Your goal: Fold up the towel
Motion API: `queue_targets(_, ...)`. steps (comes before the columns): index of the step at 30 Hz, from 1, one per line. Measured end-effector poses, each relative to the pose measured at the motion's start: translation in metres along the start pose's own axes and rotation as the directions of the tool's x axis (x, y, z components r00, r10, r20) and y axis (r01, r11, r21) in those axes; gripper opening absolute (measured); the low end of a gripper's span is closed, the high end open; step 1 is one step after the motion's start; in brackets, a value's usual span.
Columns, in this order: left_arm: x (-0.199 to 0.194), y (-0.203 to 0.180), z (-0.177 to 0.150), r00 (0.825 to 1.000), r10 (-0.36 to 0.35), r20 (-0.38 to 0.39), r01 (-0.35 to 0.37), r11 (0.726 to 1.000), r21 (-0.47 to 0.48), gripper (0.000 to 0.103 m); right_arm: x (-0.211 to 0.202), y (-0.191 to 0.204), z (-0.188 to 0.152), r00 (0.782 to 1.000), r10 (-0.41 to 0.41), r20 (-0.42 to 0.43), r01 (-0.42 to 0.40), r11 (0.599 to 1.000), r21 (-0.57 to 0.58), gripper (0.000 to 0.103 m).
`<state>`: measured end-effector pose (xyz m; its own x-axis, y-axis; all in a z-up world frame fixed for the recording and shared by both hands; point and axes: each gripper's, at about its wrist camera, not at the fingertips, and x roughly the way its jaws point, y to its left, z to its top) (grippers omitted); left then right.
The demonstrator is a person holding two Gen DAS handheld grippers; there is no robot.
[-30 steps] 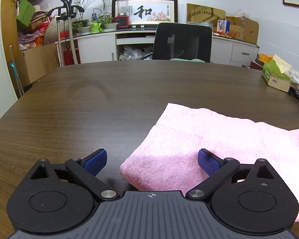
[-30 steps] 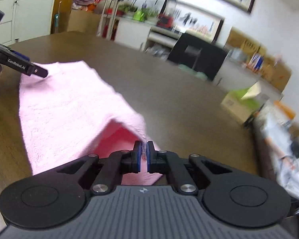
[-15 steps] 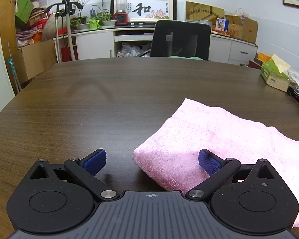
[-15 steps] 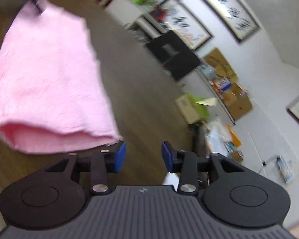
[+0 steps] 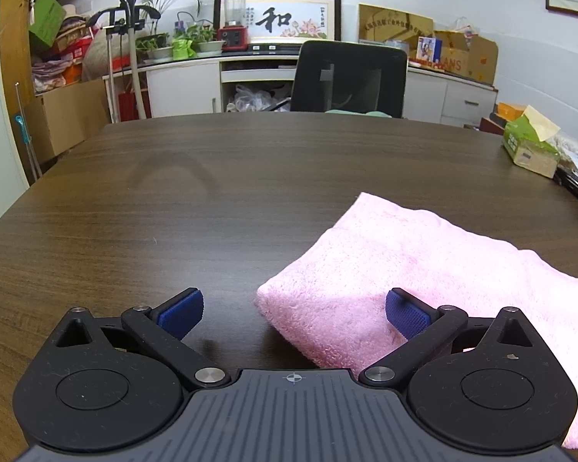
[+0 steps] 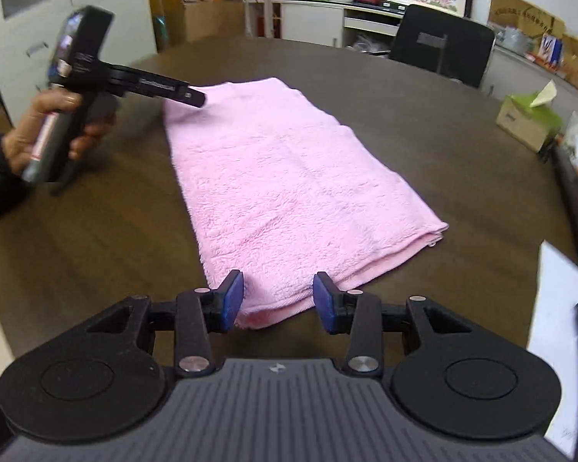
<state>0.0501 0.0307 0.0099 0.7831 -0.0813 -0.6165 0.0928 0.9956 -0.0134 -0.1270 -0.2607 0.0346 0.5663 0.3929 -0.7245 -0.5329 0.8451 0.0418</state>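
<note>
One pink towel lies flat on the dark wood-grain table, a fluffy terry rectangle folded double, its two layers showing as a thin seam along the near right edge. It runs lengthwise from the near end of the table toward the far left. Two grippers work over it, both black plastic with ribbed blue pads.

The right gripper tilts down over the towel's near short edge, jaws parted and holding nothing; the folded hem lies on the table below the gap between its pads, untouched. The left gripper is spread wide and released, slanting down at the towel's far left corner: its right pad hovers over the pile, its left pad over bare wood. From the right wrist view, a hand in a dark sleeve wraps around that gripper's handle, fingers curled, the long arm of the tool reaching out to the towel's corner.

One green tissue box with a paper sheet poking up stands at the table's right edge, well apart from the towel. One black mesh-backed office chair sits at the far side.
</note>
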Motion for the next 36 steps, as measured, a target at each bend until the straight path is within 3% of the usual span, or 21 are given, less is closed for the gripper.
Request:
queue_targets(3,-0.001,-0.001,0.0,1.0,0.005,0.008,-0.005,1.0,0.003,0.103,-0.009,-0.001,0.001,1.0,-0.015,0.02,0.015,1.0,-0.008,0.054)
queue_targets(9,-0.002,0.014,0.007,1.0,0.028,0.014,-0.027,0.998,-0.062,0.103,-0.029,0.001,0.019,0.992,-0.013,0.122,0.01,1.0,0.023,0.057)
queue_targets(19,-0.004,0.056,0.016,0.996,0.083,-0.007,-0.083,0.972,-0.22,0.103,0.005,-0.007,0.02,0.994,0.105,0.041,-0.108,0.992,0.067,0.057)
queue_targets(21,-0.005,0.061,0.017,0.996,0.089,-0.012,-0.09,0.967,-0.239,0.103,0.009,-0.016,0.026,0.997,0.077,0.019,-0.077,0.996,0.046,0.057)
queue_targets(23,-0.005,0.064,0.018,0.996,0.091,-0.016,-0.092,0.963,-0.254,0.103,0.017,-0.023,0.035,1.0,-0.02,-0.009,0.02,1.0,-0.005,0.059)
queue_targets(24,-0.005,0.066,0.018,0.996,0.092,-0.018,-0.093,0.961,-0.259,0.103,0.022,-0.026,0.04,0.997,-0.077,-0.021,0.077,0.996,-0.035,0.073)
queue_targets(25,-0.005,0.067,0.018,0.995,0.093,-0.019,-0.095,0.96,-0.262,0.103,0.026,-0.032,0.045,0.994,-0.105,-0.033,0.103,0.994,-0.041,0.077)
queue_targets(29,-0.007,0.07,0.019,0.995,0.1,-0.015,-0.101,0.958,-0.267,0.103,0.033,-0.055,0.061,0.992,-0.107,-0.067,0.105,0.994,-0.019,0.077)
queue_targets(32,-0.007,0.073,0.021,0.995,0.096,-0.015,-0.097,0.955,-0.282,0.103,0.016,-0.046,0.068,0.992,-0.125,-0.034,0.123,0.99,-0.071,0.077)
queue_targets(36,-0.008,0.077,0.022,0.996,0.09,-0.018,-0.091,0.947,-0.309,0.103,-0.018,-0.01,0.082,0.99,-0.071,0.123,0.084,0.99,-0.11,0.079)
